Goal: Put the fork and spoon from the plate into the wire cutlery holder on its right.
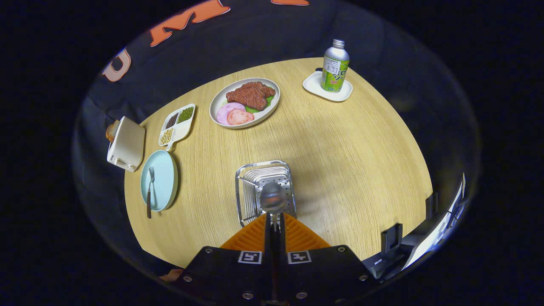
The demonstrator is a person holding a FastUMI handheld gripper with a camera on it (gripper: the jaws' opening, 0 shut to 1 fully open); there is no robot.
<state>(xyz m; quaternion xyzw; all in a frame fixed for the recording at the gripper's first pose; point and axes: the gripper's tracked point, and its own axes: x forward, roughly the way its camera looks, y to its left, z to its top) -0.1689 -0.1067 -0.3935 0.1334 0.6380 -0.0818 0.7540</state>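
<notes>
At lower centre, the tongs (274, 221) are closed tight on the spoon (273, 199), its bowl over the wire holder (264, 191). The fork (150, 189) lies on the blue plate (163, 178), left of centre.

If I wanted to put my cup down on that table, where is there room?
The widest bare patch of table lies between the wire cutlery holder and the bottle. It is crowded around the blue plate, toaster and divided dish. The gripper, shut on the spoon, hangs over the holder.
</notes>
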